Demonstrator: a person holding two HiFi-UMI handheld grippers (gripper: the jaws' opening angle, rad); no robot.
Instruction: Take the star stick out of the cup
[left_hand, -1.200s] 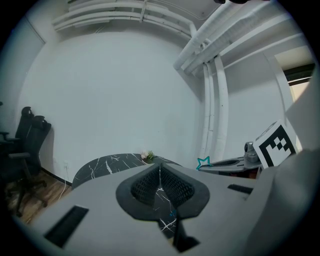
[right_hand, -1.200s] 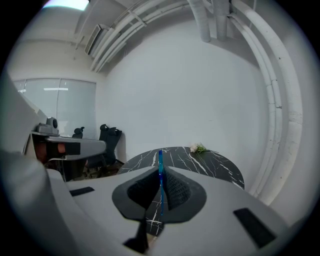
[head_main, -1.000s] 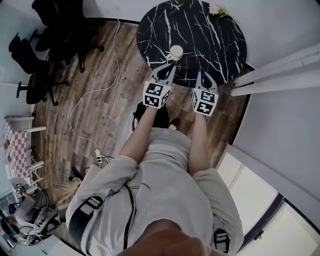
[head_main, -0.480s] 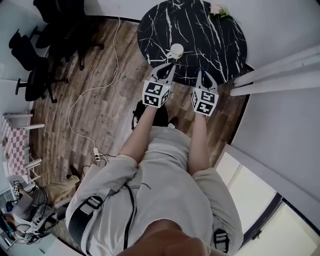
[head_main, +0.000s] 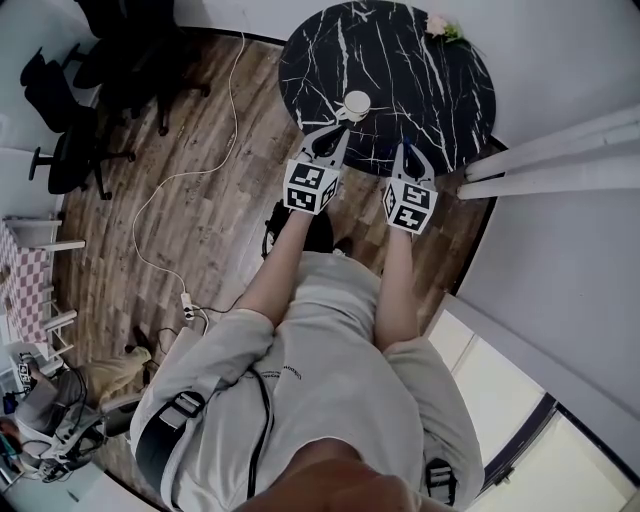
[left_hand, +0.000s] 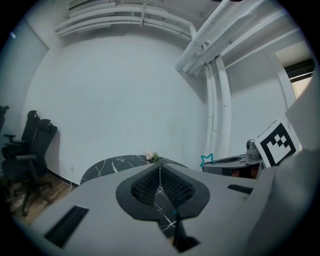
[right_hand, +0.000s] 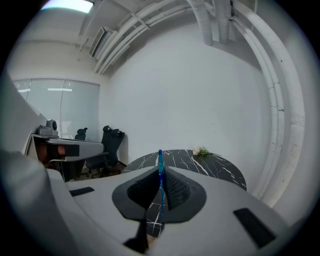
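Note:
A white cup (head_main: 353, 102) stands on the round black marble table (head_main: 440, 90), near its front edge. My left gripper (head_main: 339, 126) is shut with nothing between its pads (left_hand: 150, 182), its tips just short of the cup. To its right, my right gripper (head_main: 404, 148) is shut on the star stick (right_hand: 160, 172), a thin blue stick that stands upright between the pads. The left gripper view shows the stick's teal star (left_hand: 206, 160) sticking up above the right gripper (left_hand: 235, 161). The stick is clear of the cup.
A small bunch of flowers (head_main: 437, 22) lies at the table's far edge. White pipes (head_main: 560, 160) run along the wall on the right. Black office chairs (head_main: 90, 90) and a white cable (head_main: 180, 200) are on the wooden floor to the left.

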